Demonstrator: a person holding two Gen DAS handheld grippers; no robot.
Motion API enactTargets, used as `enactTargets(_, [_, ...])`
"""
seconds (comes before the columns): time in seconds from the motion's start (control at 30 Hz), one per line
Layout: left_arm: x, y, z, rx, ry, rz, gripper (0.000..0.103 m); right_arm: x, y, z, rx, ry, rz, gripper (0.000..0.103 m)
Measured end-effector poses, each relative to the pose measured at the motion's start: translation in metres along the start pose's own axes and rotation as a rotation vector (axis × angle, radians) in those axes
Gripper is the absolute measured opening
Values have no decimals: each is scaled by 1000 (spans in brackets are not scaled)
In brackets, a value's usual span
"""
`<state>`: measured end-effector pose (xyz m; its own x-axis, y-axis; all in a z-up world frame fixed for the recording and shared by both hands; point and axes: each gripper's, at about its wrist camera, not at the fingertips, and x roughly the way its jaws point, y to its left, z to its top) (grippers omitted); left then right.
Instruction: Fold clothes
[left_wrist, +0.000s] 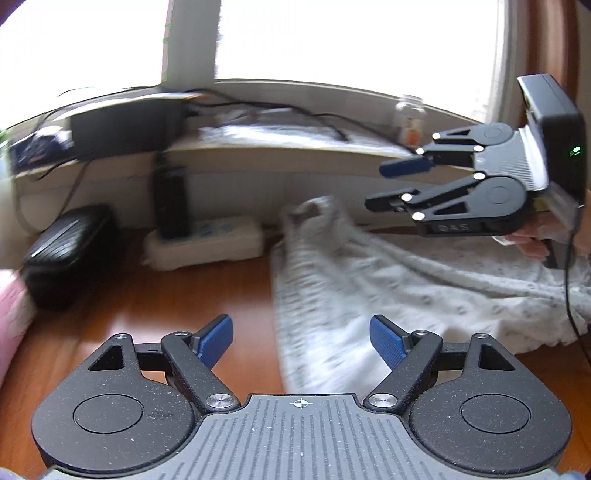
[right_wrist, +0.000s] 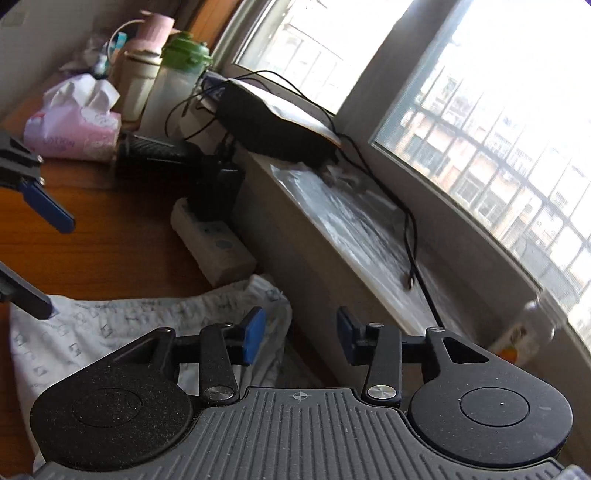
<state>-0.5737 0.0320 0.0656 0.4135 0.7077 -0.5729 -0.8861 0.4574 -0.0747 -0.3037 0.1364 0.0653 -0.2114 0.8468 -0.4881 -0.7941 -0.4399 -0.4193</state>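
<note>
The white patterned garment (left_wrist: 388, 280) lies rumpled on the wooden table (left_wrist: 147, 306) beside the windowsill. Both the left gripper (left_wrist: 301, 339) and right gripper (right_wrist: 301, 338) hover with fingers apart, holding nothing. A tissue pack (right_wrist: 74, 125) shows tissues poking out.

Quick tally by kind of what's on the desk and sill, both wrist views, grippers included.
Grippers: 2, left gripper and right gripper, both open and empty
Garments: 1, white patterned garment
Power strips: 1, white power strip
Tissue packs: 1, pink tissue pack
Bottles: 1, green-lidded bottle
Black cases: 1, ribbed black case
Total: 7
</note>
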Motion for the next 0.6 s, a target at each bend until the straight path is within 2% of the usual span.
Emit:
enactTargets(0.13, [19, -24, 3, 32, 8, -50, 69, -31, -17, -39, 113, 74, 69, 43])
enactTargets(0.2, [29, -33, 2, 51, 32, -67, 54, -46, -20, -62, 152, 105, 92, 43])
enactTargets(0.3, [42, -39, -2, 66, 79, -59, 44, -64, -21, -95, 197, 152, 128, 43])
enactTargets(0.43, [46, -36, -12, 51, 115, -40, 41, -80, -19, -130, 218, 192, 137, 43])
enactTargets(0.5, [39, -36, -16, 50, 118, -31, 38, -85, -20, -137, 241, 187, 136, 43])
enactTargets(0.6, [27, -41, -24, 73, 128, -21, 37, -93, -19, -142, 256, 174, 135, 43])
